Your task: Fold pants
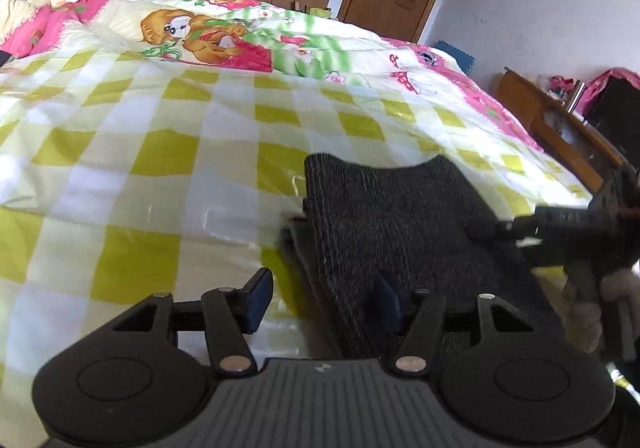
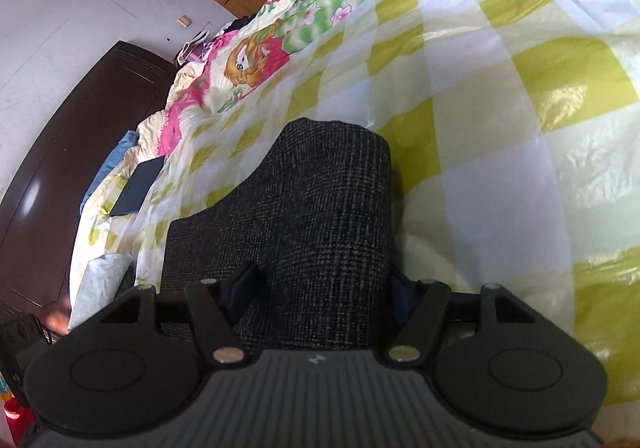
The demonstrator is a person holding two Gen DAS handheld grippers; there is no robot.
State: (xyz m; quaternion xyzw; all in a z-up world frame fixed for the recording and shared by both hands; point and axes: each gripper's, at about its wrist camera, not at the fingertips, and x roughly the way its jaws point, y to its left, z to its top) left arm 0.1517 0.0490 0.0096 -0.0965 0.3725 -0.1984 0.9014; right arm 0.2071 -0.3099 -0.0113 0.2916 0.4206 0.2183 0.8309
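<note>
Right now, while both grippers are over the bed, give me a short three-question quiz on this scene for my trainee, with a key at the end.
1. True or false: the pants lie on a plain blue cover.
2. What sits between the fingers of the right gripper? A: a pillow. B: the pants. C: nothing.
3. Fill in the missing word: the jaws of the left gripper stand ____, one finger over the cover and the other over the pants.

Key
1. False: the checked cover is yellow-green and white.
2. B.
3. Open.
</note>
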